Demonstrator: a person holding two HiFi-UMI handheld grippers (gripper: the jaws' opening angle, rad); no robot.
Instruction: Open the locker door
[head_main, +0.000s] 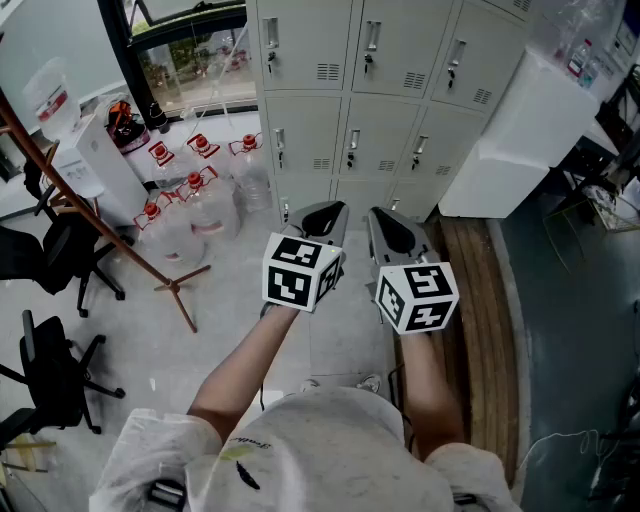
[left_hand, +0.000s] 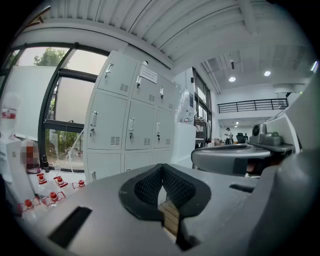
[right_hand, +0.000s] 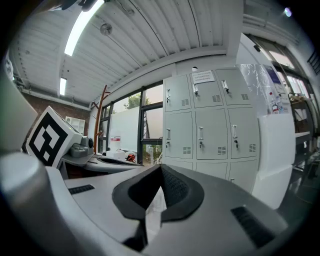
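Now holding both grippers up at frame centre, well short of the lockers (head_main: 400, 70).
Carrying left gripper (head_main: 325, 212) (left_hand: 161, 169) and right gripper (head_main: 378, 218) (right_hand: 160, 169) side by side, near each other without touching. Reading both sets of jaws as closed tip to tip, with nothing between them. Pointing both toward the lockers filling the upper centre of head view; reading every door there as shut. Noting red-capped water jugs (head_main: 190, 205) on the floor at left centre, well apart from the grippers.
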